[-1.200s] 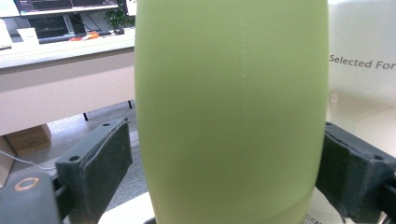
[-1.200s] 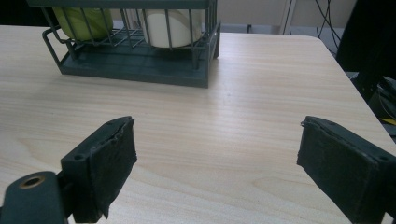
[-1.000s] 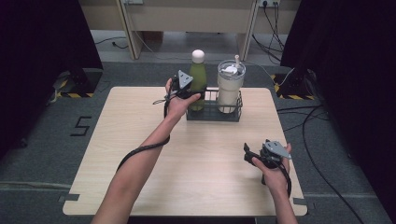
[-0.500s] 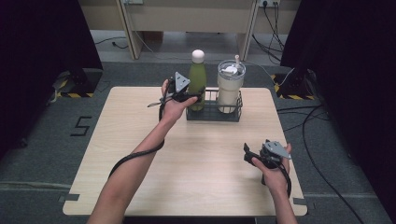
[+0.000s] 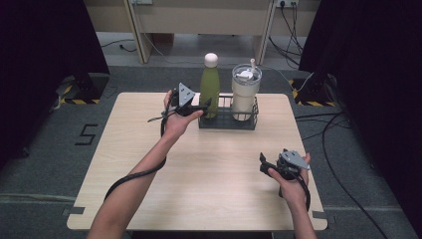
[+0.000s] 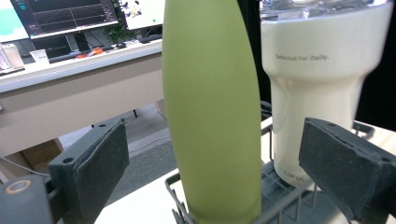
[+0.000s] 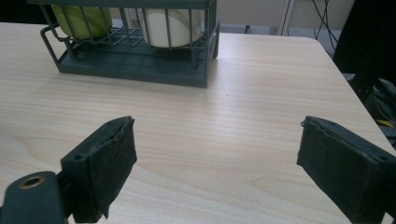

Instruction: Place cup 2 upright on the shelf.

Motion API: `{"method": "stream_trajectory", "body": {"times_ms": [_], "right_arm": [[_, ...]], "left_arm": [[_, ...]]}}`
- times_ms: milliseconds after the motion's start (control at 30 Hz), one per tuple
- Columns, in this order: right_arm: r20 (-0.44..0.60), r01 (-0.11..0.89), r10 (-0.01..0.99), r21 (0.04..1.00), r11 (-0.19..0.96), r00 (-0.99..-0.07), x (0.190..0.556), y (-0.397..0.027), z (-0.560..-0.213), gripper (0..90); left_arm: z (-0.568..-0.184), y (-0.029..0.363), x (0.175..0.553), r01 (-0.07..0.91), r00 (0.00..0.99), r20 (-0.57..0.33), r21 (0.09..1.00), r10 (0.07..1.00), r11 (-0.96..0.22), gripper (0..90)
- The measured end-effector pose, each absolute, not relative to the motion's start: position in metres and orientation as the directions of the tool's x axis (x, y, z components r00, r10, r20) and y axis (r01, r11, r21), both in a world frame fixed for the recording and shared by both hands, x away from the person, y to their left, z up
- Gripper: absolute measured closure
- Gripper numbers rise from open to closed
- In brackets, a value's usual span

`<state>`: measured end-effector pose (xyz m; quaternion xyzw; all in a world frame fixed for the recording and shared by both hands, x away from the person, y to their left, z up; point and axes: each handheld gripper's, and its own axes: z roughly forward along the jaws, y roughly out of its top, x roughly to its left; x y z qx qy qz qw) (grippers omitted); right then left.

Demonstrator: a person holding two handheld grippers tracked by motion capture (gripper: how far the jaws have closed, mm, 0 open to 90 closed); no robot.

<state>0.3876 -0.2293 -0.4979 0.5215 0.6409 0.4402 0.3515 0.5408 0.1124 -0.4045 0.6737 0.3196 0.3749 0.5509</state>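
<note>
A green bottle with a pale cap stands in the left end of a dark wire basket at the table's far side. A cream tumbler with a lid stands beside it in the basket. My left gripper is at the bottle's left side, level with its lower body. In the left gripper view the green bottle rises between the two pads with a gap on each side, and the left gripper is open. My right gripper hangs open low over the near right of the table, holding nothing. The right gripper view looks past the right gripper towards the basket.
The light wooden table has bare surface between the basket and my right hand. The left gripper's cable trails along the forearm. Beyond the far edge are desk legs, floor cables and dark curtains on both sides.
My left gripper has shifted a little to the left and towards the near side, staying beside the green bottle. The right hand has kept still.
</note>
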Motion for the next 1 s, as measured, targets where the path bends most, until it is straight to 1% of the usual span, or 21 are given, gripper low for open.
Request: {"method": "stream_trajectory", "body": {"times_ms": [167,733,1000], "right_arm": [[0.008,0.356,0.978,0.932,0.068,-0.209,0.387,-0.229,-0.497,11.4],[0.005,0.357,0.978,0.931,0.072,-0.209,0.386,-0.227,-0.496,11.4],[0.002,0.357,0.977,0.931,0.075,-0.213,0.386,-0.226,-0.497,11.4]], "left_arm": [[-0.405,0.120,0.527,-0.005,0.519,0.175,0.979,0.836,-0.202,9.4],[-0.416,0.150,0.491,-0.005,0.524,0.168,0.981,0.835,-0.195,9.2],[-0.423,0.165,0.480,0.002,0.521,0.164,0.981,0.837,-0.194,9.2]]}}
